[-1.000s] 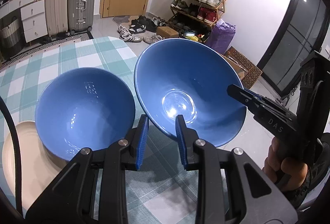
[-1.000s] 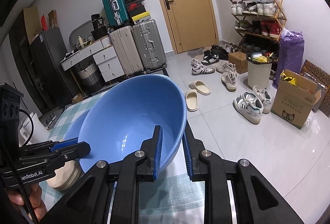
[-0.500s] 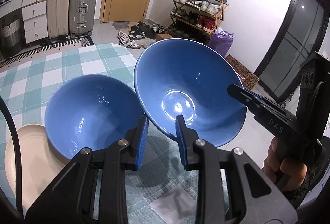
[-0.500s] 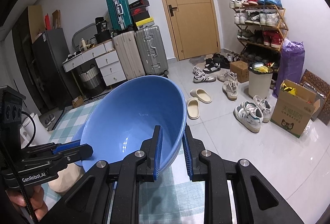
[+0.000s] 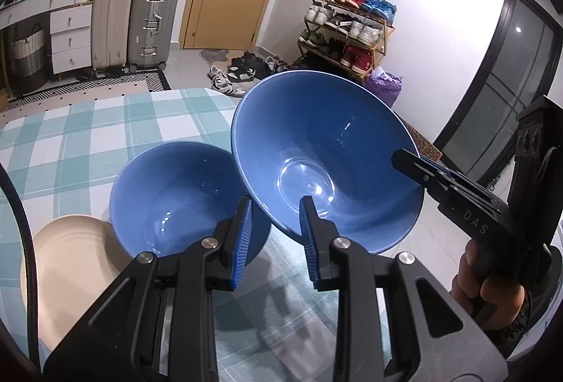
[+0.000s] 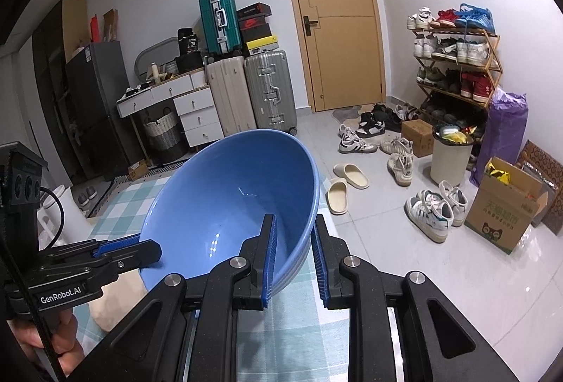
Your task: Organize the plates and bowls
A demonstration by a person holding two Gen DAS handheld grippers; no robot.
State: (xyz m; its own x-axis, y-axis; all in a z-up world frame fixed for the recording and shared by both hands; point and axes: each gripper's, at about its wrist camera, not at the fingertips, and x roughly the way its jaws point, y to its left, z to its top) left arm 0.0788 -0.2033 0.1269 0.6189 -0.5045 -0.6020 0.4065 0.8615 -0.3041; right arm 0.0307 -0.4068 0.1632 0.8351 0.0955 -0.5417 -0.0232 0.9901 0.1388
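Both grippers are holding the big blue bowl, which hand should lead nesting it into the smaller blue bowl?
Probably left. The left gripper clamps the big bowl on the rim beside the smaller bowl, which its camera shows fully. The right gripper grips the opposite rim, its view of the target blocked.

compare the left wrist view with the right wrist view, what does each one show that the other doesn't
Only the left wrist view shows the second blue bowl resting on the checked tablecloth, and the dark glass door. Only the right wrist view shows the cardboard box, the white bin and the slippers. Both show the lifted blue bowl, gripped at its rim by the left gripper and the right gripper, plus the beige plate.
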